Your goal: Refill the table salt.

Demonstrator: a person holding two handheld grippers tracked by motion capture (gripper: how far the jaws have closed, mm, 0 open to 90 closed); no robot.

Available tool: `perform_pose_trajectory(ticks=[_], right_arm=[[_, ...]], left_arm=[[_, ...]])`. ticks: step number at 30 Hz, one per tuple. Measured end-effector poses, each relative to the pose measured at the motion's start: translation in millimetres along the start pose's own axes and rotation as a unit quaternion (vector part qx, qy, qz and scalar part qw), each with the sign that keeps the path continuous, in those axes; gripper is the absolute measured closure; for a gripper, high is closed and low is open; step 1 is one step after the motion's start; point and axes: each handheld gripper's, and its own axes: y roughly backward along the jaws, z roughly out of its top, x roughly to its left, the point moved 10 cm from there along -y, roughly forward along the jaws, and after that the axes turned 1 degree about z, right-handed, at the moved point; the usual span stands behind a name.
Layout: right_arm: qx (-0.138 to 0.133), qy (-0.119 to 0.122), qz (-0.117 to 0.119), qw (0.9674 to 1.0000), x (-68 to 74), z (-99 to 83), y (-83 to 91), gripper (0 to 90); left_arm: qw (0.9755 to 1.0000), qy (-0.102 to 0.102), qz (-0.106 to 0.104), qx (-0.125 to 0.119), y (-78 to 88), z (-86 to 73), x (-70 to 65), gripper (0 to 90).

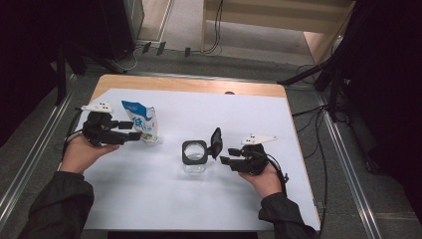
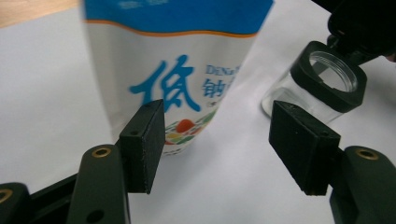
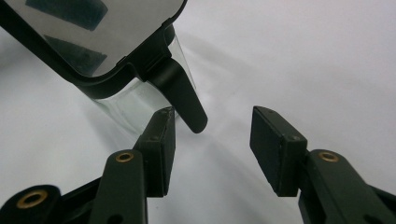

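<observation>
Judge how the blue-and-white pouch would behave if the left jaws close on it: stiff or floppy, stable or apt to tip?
The pouch stands upright on a narrow base and leans slightly, so a sideways nudge would probably topple it. Its film looks thin and creased, so it would likely dent and sag under the left gripper rather than hold shape. The glossy surface may slip.

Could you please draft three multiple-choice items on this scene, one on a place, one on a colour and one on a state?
1. Where does the pouch stand?
A. right of the jar
B. left of the jar
C. inside the jar

2. What colour is the top of the pouch?
A. blue
B. red
C. green

3. How is the lid of the jar?
A. shut flat
C. lying apart on the table
B. flipped open

Key: 1 B, the high view shows the pouch by the left gripper, left of the jar; 2 A, its top band is blue; 3 B, the lid stands up at the jar's rim, beside the right gripper.
</observation>
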Motion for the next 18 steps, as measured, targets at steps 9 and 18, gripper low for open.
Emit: perform_pose_trajectory(ticks=[9,18], right_arm=[[0.008,-0.003,-0.004,1.0000,0.7,-3.7,0.9,52.7],[0.004,-0.005,-0.008,1.0000,2.3,-12.5,6.9,52.6]], left_arm=[[0.9996,0.008,0.025,-0.006,7.6,3.1,26.1,36.8],[0.9995,-0.012,0.028,-0.006,1.4,15.5,37.4,37.1]])
